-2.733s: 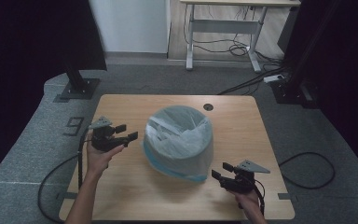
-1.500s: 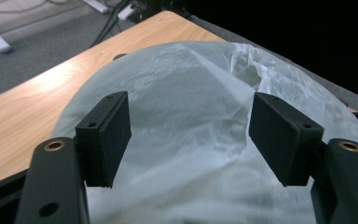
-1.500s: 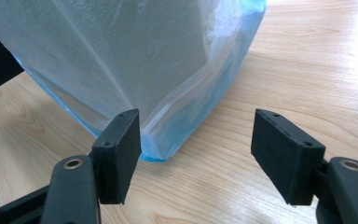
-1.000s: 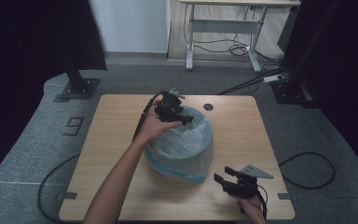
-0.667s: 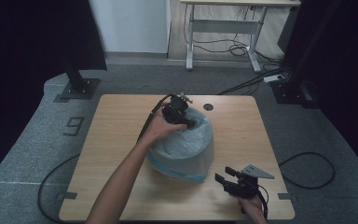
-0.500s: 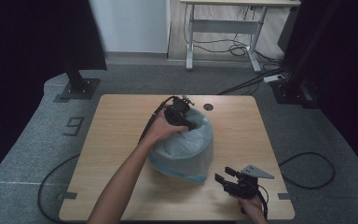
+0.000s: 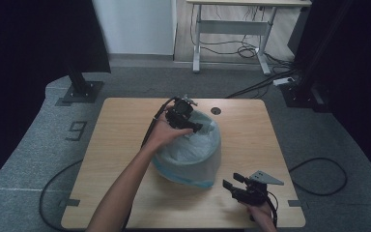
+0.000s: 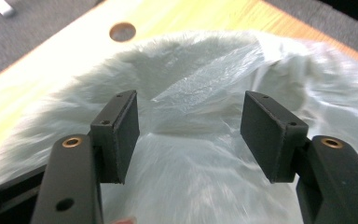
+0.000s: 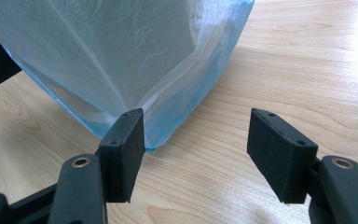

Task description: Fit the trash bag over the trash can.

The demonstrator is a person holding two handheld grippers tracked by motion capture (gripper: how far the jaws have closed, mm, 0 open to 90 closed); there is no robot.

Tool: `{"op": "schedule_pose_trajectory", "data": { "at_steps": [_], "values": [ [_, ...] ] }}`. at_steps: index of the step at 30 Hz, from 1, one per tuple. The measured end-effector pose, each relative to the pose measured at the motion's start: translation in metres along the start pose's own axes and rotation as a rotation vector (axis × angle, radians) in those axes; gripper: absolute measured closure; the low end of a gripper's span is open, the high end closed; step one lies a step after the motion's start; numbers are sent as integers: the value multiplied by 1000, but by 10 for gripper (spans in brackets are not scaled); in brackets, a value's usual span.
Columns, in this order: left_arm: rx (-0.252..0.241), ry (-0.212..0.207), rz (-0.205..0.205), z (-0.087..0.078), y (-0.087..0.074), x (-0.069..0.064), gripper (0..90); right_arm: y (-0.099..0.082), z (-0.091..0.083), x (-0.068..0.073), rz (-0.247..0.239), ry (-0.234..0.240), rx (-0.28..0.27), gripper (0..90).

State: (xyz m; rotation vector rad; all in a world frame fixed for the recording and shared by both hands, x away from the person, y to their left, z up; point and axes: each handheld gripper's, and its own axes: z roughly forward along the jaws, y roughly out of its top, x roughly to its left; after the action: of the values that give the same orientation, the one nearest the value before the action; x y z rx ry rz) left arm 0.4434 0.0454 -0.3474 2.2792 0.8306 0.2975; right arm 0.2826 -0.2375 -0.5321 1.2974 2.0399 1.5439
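Note:
A puffed, translucent pale-blue plastic bag (image 7: 193,157) stands in the middle of the wooden table (image 7: 121,130). My left gripper (image 7: 195,128) rests over the bag's far top, pointing to the right, and the film there is dented. In the left gripper view its jaws (image 8: 189,126) stand open and have just opened a little. A crease of the bag (image 8: 191,84) lies between and beyond them, untouched by the pads. My right gripper (image 7: 231,180) is low at the front right. It stands open (image 9: 196,135), facing the bag's lower corner (image 9: 121,56) with a gap between.
A round cable hole (image 7: 216,110) sits in the table behind the bag. Black cables trail off the table's left and right sides. A desk frame (image 7: 232,29) and black stands are on the floor beyond. Bare wood lies left and right of the bag.
My left hand has gone from the table's left side up onto the bag's far top and shifted slightly right, pushing the film in. The right gripper has stayed put.

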Motion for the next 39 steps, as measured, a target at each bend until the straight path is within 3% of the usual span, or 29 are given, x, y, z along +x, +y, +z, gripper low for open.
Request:
{"op": "schedule_pose_trajectory", "data": {
  "at_steps": [5,8,10,14,19,26,30,33,39],
  "values": [
    [-34,2,-22,-23,-8,3,367,0,1,3,-5,-1,3,358],
    [-2,8,-16,-28,-16,7,376,0,2,4,-9,0,4,358],
    [39,17,-4,-28,-22,9,456,0,2,5,-8,1,6,358],
    [111,25,-29,-19,-34,16,449,0,3,5,-12,2,10,357],
    [159,31,-35,-10,-39,18,448,-1,3,5,-11,0,12,357],
    [185,28,-36,-9,-38,17,434,0,3,4,-12,6,20,355],
    [122,21,-38,-21,-36,14,418,0,2,4,-9,3,15,355],
    [59,-17,-29,-33,-36,9,412,1,1,4,-9,2,12,355],
    [12,-52,9,-38,-31,-10,409,1,3,7,-17,4,22,355]
  ]
}}
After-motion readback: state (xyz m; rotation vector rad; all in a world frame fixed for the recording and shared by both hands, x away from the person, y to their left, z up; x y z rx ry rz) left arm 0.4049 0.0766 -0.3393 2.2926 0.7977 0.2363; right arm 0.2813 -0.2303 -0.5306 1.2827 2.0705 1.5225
